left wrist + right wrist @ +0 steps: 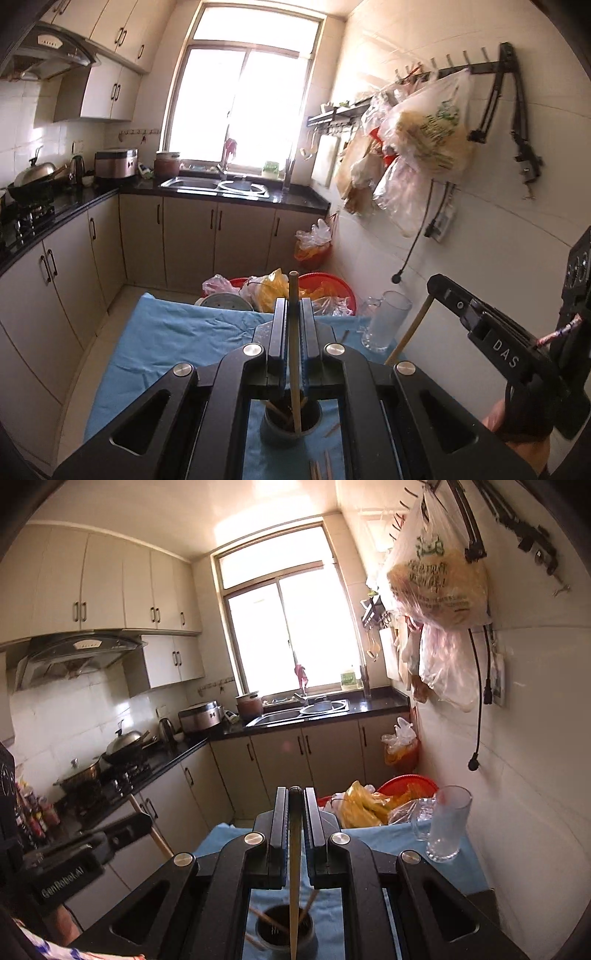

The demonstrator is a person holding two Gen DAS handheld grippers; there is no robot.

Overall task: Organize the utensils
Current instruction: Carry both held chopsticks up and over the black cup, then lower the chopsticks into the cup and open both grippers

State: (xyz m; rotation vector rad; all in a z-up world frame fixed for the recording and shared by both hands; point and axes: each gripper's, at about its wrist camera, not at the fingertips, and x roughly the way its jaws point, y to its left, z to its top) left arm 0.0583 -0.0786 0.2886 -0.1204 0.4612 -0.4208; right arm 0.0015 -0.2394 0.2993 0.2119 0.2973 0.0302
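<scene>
Both tongs are clamped: left tongs (293, 314) grip a chopstick (294, 350), right tongs (295, 805) pinch another chopstick (294, 878). Each stick hangs over the dark holder cup (291, 424) at bottom centre, tips dipping in. More sticks lie on the blue-clothed bench (166, 339). A glass mug (386, 319) stands to the right. The step looks like dropping them in; next, release gently.

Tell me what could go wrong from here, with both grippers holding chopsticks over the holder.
1. The small dark round holder already has chopsticks leaning across its mouth; the wooden chopstick in the right gripper could jam or tip it.
2. The left gripper holds its own chopstick nearby; they may collide.
3. The clear glass mug could get knocked.
</scene>
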